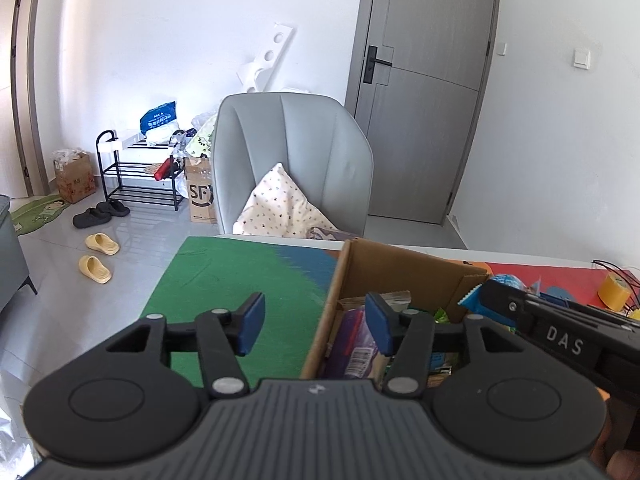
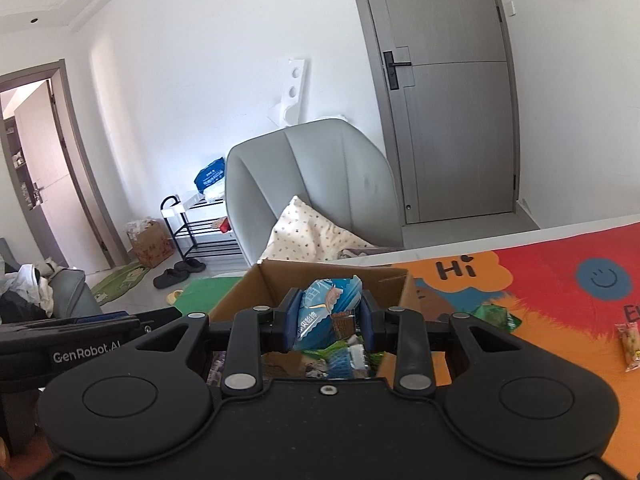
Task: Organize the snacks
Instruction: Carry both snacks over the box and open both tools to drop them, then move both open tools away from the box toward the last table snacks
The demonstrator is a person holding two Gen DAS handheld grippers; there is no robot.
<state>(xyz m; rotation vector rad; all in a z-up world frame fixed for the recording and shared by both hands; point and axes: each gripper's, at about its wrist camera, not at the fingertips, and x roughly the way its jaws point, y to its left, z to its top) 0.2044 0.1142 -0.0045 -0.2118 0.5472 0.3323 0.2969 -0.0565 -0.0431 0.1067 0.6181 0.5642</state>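
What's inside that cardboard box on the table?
The cardboard box holds snack packets: a purple packet against its left wall, green wrappers below. The right tongs hold a blue packet over it. The box's bottom is covered.

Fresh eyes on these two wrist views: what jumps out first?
The right gripper is shut on a blue snack packet, held above the open cardboard box that already holds other wrappers. The left gripper hangs open and empty, straddling the box's left wall over the green part of the colourful mat. Behind the table stands a grey armchair with a spotted cushion.
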